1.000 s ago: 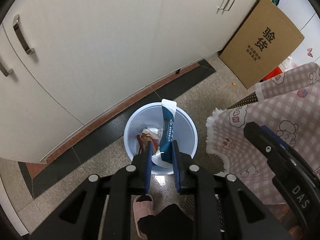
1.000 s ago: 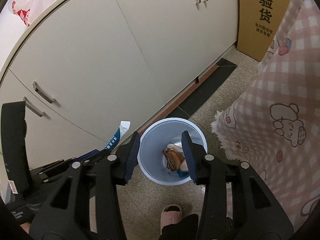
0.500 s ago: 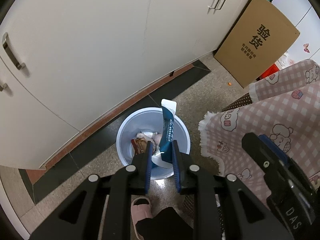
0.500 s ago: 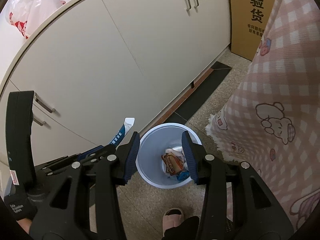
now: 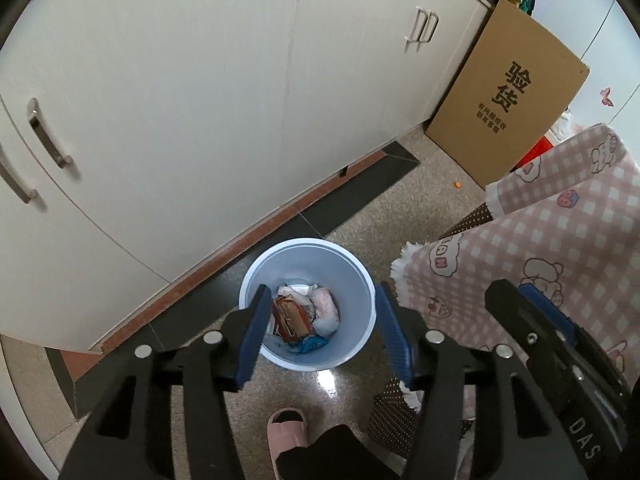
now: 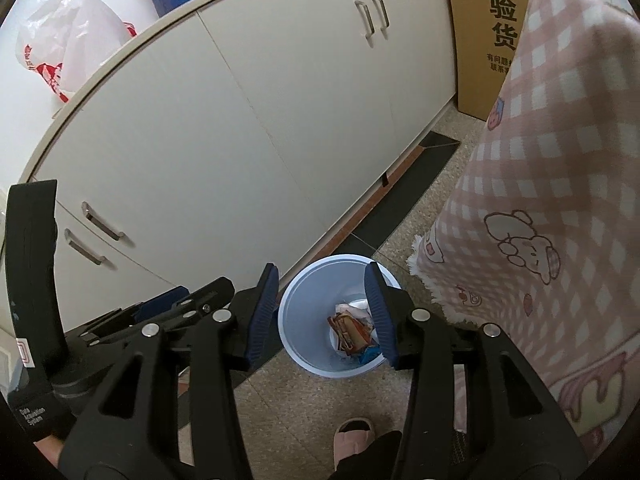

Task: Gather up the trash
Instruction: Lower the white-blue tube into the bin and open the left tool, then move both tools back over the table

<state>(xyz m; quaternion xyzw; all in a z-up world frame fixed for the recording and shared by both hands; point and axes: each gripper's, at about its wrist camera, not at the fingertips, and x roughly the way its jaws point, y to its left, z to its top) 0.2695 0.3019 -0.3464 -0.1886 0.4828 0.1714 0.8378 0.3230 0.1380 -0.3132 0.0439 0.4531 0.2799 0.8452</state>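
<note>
Two grippers hang above the light blue trash bin [image 5: 308, 248], which sits in the lower centre of both wrist views, on the speckled floor just beside the dark strip at the foot of the white cabinet [image 5: 180, 100].

I hold the left gripper [image 5: 318, 332] with its jaws spread wide and nothing between the blue pads; the bin opening shows in the gap. The right gripper [image 6: 322, 312] is likewise spread wide and empty, framing the same bin.

The trash [image 5: 302, 316] lies at the bottom of the bin: an orange-red wrapper, a blue packet at the lower edge, white crumpled paper and a pale pink pouch.

Hazards, as I judge them:
1. The pink checked tablecloth [image 5: 560, 248] hangs at the right of the frame, its fringe near the bin rim. A sideways swing of either gripper may snag it.
2. My slippered foot [image 5: 288, 436] stands close below the bin; a step forward may tip it.
3. The two grippers work close together; I risk knocking them against each other.
</note>
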